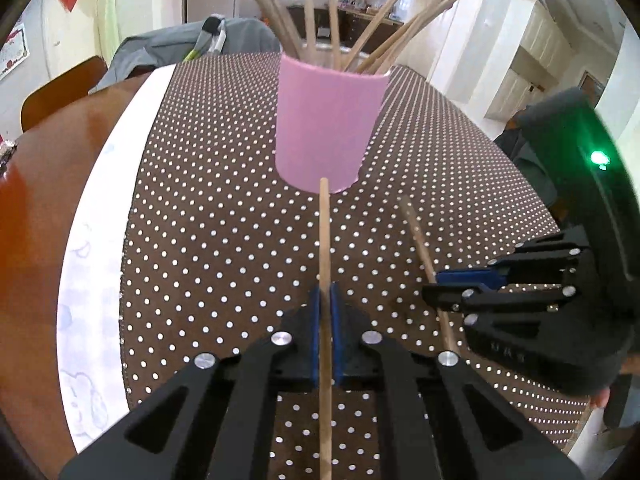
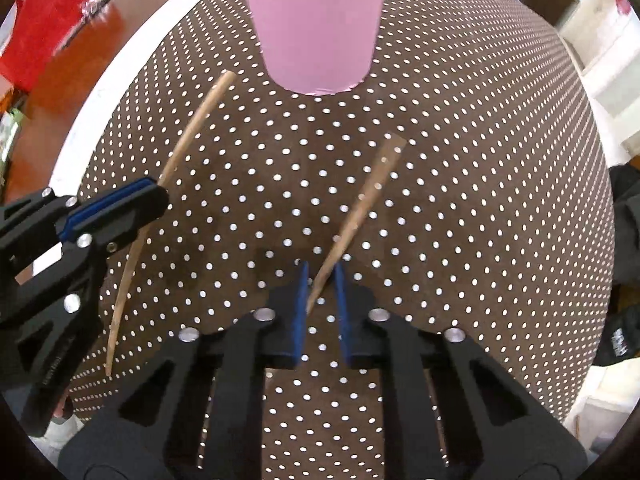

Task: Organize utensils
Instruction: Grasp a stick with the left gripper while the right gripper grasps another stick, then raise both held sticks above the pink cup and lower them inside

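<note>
A pink cup (image 1: 328,120) stands on the brown dotted mat (image 1: 220,200) and holds several wooden chopsticks (image 1: 332,12). My left gripper (image 1: 325,292) is shut on one chopstick (image 1: 324,232), whose far end points at the cup's base. In the right wrist view the left gripper (image 2: 160,196) comes in from the left, gripping that chopstick (image 2: 188,136) near its middle. My right gripper (image 2: 321,270) points steeply down at the mat, its blue pads shut on the thin end of a second chopstick (image 2: 372,184). From the left wrist view, the right gripper (image 1: 430,286) and its chopstick (image 1: 416,228) are at the right.
The mat lies on a white sheet (image 1: 100,240) over a reddish wooden table (image 1: 40,220). A chair draped with a grey jacket (image 1: 160,48) stands at the far side. A red bag (image 2: 48,28) sits on the table to the left. The pink cup (image 2: 316,20) is straight ahead.
</note>
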The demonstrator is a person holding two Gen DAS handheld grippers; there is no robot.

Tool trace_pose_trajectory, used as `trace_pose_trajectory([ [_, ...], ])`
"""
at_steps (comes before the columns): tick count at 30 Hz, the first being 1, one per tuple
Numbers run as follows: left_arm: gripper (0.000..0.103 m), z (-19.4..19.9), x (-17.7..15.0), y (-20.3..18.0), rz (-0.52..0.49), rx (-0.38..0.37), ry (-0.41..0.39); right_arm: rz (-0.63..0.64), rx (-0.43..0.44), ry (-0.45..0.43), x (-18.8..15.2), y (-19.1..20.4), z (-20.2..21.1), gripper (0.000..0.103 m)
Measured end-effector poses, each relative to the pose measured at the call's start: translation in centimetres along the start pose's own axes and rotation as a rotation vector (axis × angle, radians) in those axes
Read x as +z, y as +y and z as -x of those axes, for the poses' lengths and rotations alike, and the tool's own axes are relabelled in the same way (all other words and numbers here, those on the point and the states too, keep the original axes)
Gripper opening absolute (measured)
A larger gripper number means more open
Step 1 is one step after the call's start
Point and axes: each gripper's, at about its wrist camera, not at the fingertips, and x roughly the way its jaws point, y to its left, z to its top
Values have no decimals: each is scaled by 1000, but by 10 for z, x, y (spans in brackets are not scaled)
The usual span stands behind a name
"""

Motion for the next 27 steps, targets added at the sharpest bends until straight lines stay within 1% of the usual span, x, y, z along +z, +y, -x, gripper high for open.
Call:
trace_pose_trajectory([
  [1, 6, 2, 0, -2, -5, -2, -6, -17, 25, -3, -1, -8, 1, 6],
  [3, 6, 7, 1, -7, -17, -11, -24, -43, 74, -9, -4, -19, 3, 6],
  [5, 6, 12, 4, -12, -28, -19, -43, -54, 100, -22, -10, -29, 5, 6],
  [8, 6, 19, 8, -19, -41, -22, -71, -67, 147, -71, -21, -43, 12, 6],
  [9, 6, 24, 10, -23, -48, -28, -98, -72, 159, -93, -24, -50, 17, 6],
  [11, 6, 31, 12, -28, -62, -39, -131, -92, 195, -162, -29, -60, 28, 6],
  [12, 6, 37, 14, -32, -69, -51, -159, -95, 201, -187, -32, -65, 33, 6],
  [13, 6, 39, 16, -33, -72, -57, -175, -99, 207, -238, -34, -69, 42, 6],
  [14, 6, 43, 18, -35, -73, -64, -195, -102, 207, -266, -37, -72, 48, 6],
  [16, 6, 54, 23, -38, -70, -86, -254, -115, 210, -353, -41, -80, 65, 6],
  [17, 6, 59, 26, -39, -69, -90, -278, -122, 220, -381, -43, -82, 70, 6],
  [20, 6, 72, 30, -45, -81, -82, -342, -124, 220, -495, -49, -84, 91, 6],
  [22, 6, 84, 35, -48, -91, -71, -406, -110, 216, -566, -47, -87, 104, 6],
  [24, 6, 94, 39, -48, -88, -77, -456, -106, 220, -620, -52, -83, 110, 6],
  [27, 6, 104, 45, -45, -74, -82, -535, -103, 244, -691, -50, -79, 120, 6],
])
